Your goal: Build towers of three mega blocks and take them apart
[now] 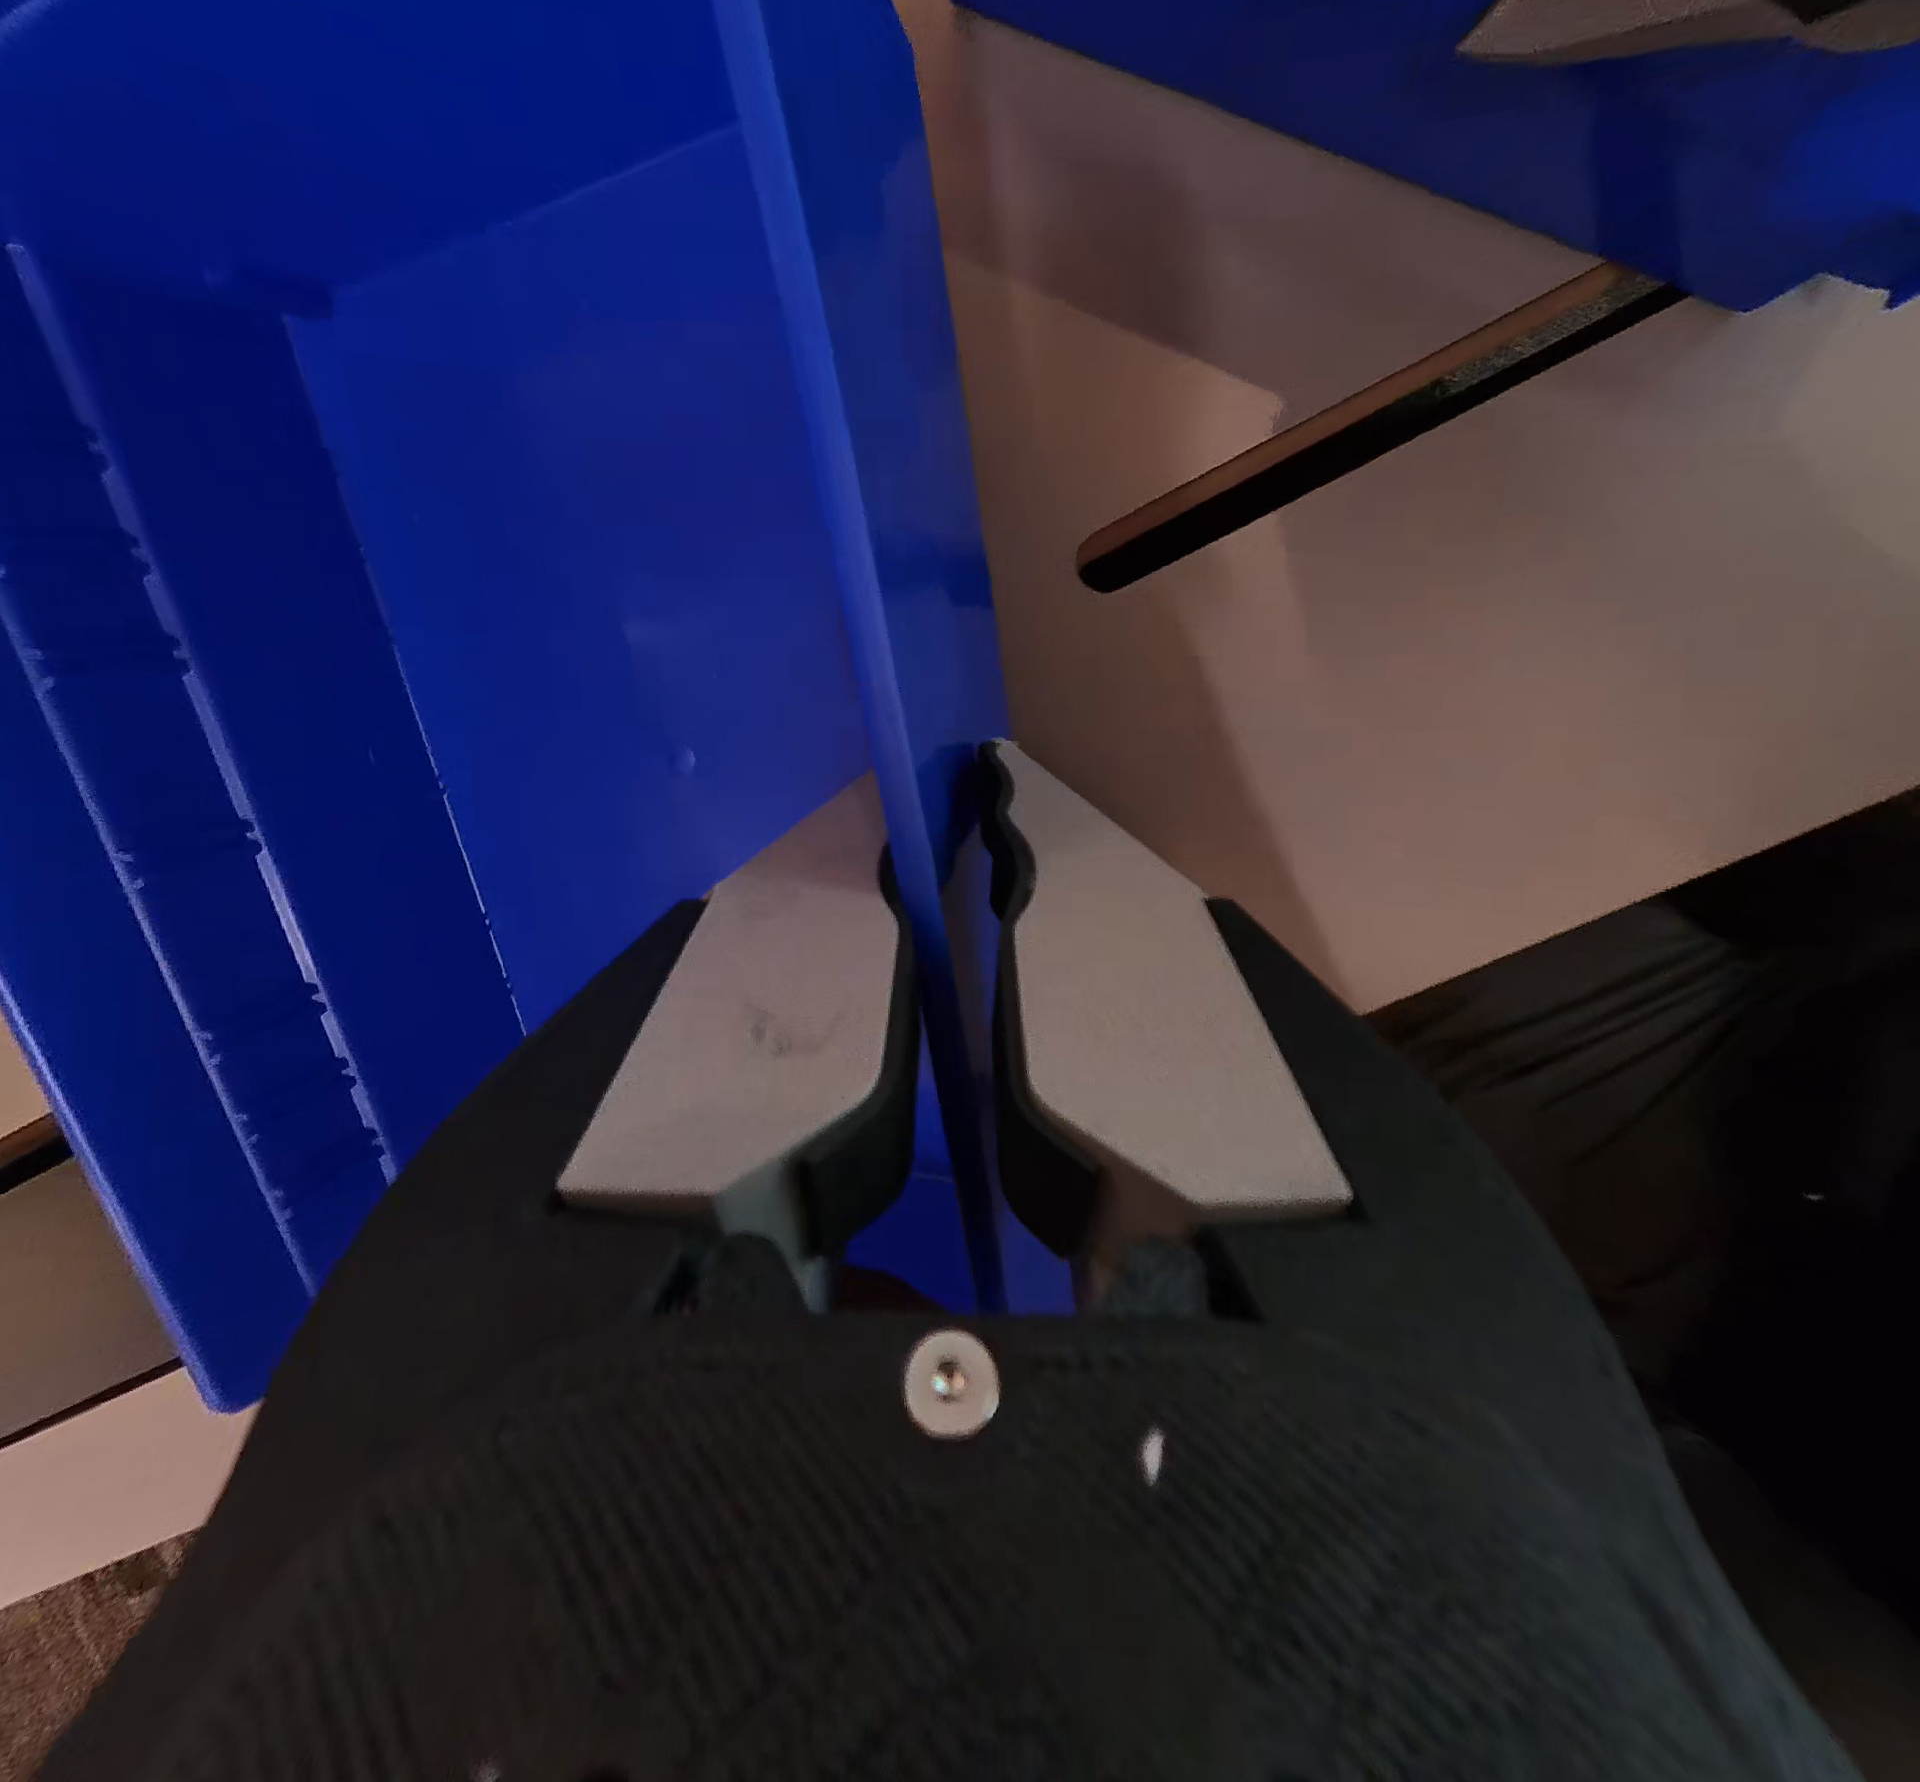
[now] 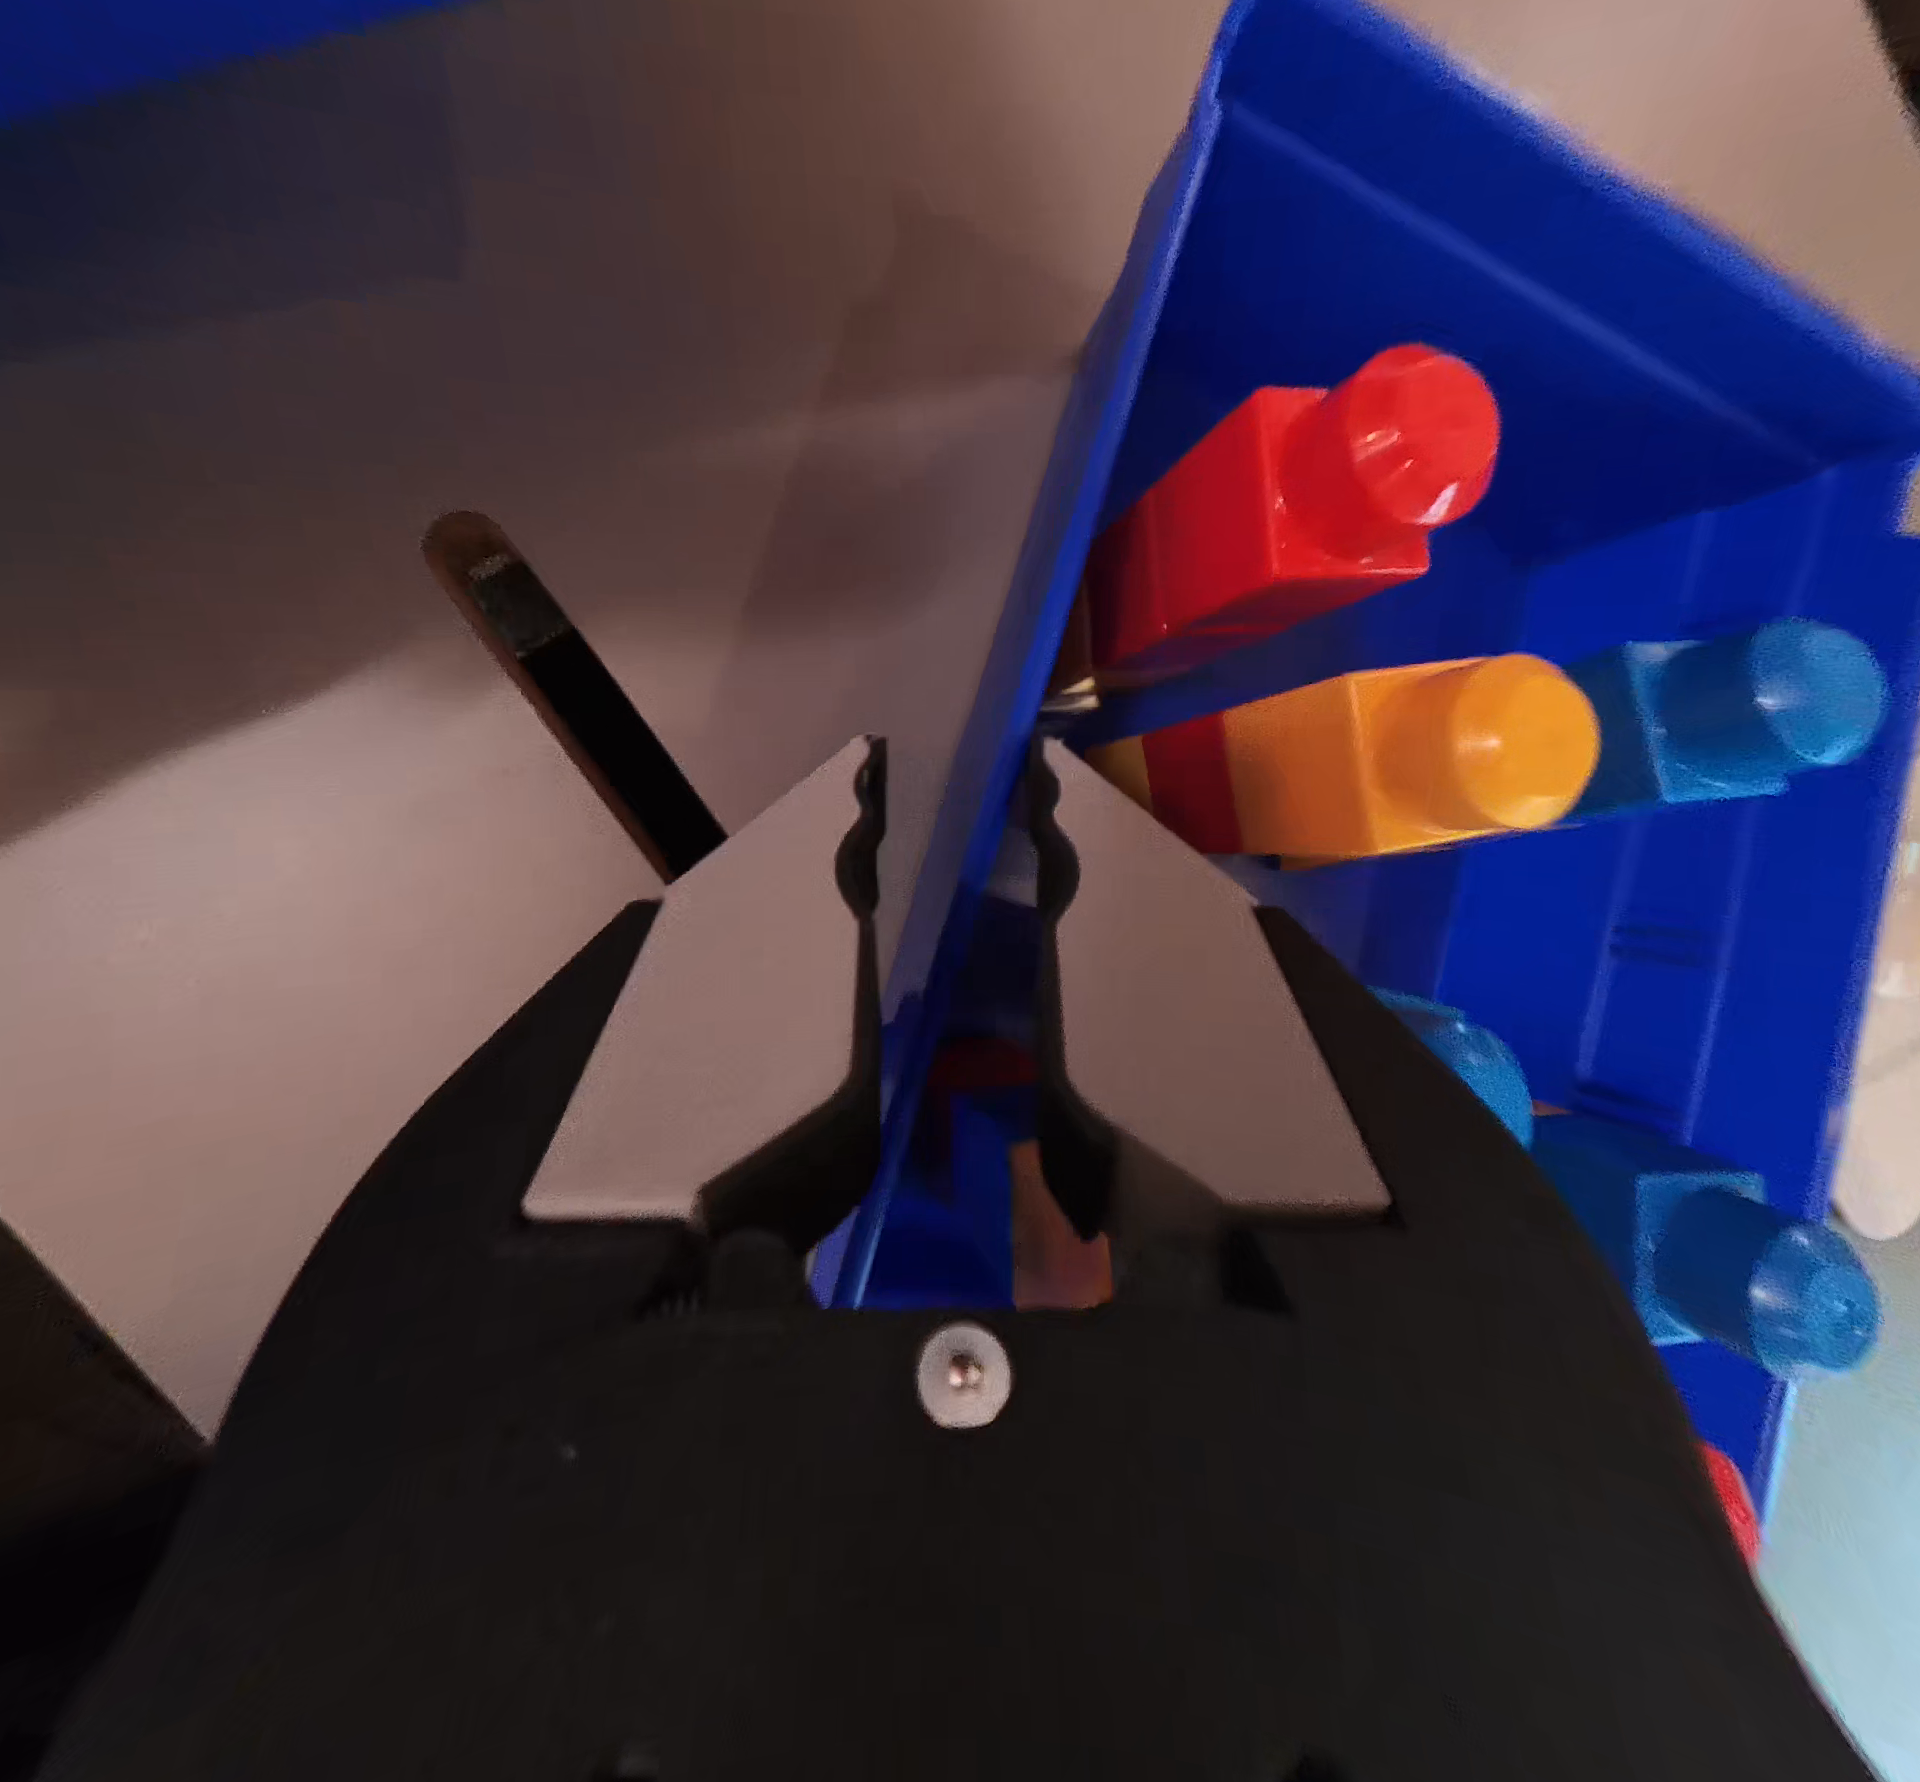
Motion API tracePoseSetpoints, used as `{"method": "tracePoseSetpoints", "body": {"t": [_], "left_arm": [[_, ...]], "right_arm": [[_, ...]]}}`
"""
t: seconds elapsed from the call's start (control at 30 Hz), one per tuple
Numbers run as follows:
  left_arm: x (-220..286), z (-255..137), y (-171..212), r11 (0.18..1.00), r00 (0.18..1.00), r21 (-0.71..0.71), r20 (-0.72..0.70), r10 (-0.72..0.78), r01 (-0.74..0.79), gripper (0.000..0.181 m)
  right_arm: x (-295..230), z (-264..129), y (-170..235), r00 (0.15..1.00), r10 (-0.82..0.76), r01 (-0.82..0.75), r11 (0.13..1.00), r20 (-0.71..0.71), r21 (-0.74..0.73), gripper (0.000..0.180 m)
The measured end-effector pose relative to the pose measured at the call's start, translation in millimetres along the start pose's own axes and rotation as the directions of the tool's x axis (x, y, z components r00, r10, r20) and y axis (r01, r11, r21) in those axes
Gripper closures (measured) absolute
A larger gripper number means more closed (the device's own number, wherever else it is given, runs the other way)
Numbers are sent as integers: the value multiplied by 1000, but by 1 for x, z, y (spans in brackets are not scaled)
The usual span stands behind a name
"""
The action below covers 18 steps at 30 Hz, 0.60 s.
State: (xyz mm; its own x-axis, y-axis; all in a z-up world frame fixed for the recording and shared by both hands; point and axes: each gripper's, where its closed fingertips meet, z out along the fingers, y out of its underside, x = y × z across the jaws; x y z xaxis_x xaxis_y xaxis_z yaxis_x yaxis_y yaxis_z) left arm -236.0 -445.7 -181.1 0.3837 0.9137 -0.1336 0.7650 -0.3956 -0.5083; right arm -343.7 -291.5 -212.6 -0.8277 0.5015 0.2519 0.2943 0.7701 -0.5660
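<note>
My left gripper (image 1: 951,859) is shut on the right wall of an empty blue bin (image 1: 540,444), one finger inside and one outside. My right gripper (image 2: 956,807) is shut on the left wall of a second blue bin (image 2: 1621,901). That bin holds block towers seen from above: one topped red (image 2: 1351,485), one topped orange (image 2: 1434,756), and blue ones (image 2: 1766,704) at the right side. The right gripper and its bin (image 1: 1351,18) also show blurred at the top right of the left wrist view.
Both bins are over a white table (image 1: 1455,693) with a dark slot (image 1: 1299,475) cut into it; the slot also shows in the right wrist view (image 2: 582,693). The table's edge and a dark floor (image 1: 1714,1161) lie to the lower right. The left gripper's tips are roughly 20 cm from the right gripper's.
</note>
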Motion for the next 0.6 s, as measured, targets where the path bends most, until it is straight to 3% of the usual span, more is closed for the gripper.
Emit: {"method": "tracePoseSetpoints", "body": {"t": [0.03, 0.1, 0.17, 0.23, 0.33, 0.47, 0.6], "left_arm": [[-2, 0, 0, 1000, 1000, 2, 1, -4, 4, 174], [-3, 1, 1, 1000, 1000, 3, 2, -3, 3, 174], [-3, 2, 0, 1000, 1000, 6, -5, -1, 1, 174], [-2, 4, -1, 1000, 1000, 9, -14, -9, 10, 174], [2, 3, -5, 1000, 999, 22, -28, -19, 19, 174], [7, 0, -7, 1000, 1000, 19, -31, 0, 1, 174], [9, -5, -13, 1000, 1000, 15, -17, 15, -14, 173]], "right_arm": [[-2, -11, -3, 1000, -26, 26, 998, 0, 50, 153], [1, -39, -5, 999, -50, 53, 984, -19, 170, 171], [5, -61, -5, 1000, -30, 28, 959, 3, 281, 172], [16, -72, 7, 1000, 0, -2, 961, 6, 277, 169], [66, -93, 34, 991, 34, 4, 959, -129, 284, 180], [133, -116, 87, 965, 239, -188, 920, -112, 344, 180], [185, -96, 160, 912, 345, -285, 921, -220, 264, 180]]}}
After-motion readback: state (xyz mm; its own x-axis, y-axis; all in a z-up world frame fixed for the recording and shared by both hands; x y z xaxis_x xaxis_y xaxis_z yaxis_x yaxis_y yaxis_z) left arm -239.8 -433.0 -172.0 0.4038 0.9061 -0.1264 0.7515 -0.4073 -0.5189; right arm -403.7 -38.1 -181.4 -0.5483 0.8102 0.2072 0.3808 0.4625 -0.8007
